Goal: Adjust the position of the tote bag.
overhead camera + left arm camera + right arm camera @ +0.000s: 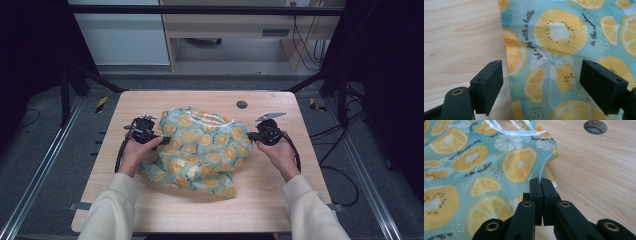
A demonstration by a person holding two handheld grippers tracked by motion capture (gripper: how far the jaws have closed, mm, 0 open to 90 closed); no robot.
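Note:
A crumpled teal cloth [202, 150] printed with orange and lemon slices lies in the middle of the wooden table [280, 195]. My left gripper [161, 141] is at its left edge, jaws wide open, with the cloth's edge [544, 62] lying between them. My right gripper [251, 135] is at the cloth's right edge, shut on the fabric [524, 165], which is pinched at the fingertips [535, 185]. A thin white ribbon [516, 131] runs along the cloth's far part.
A round grommet hole [242, 104] sits in the table's far side, also seen as the hole [595, 126] beyond my right gripper. Black frame posts stand on both sides of the table. Cables trail from both grippers.

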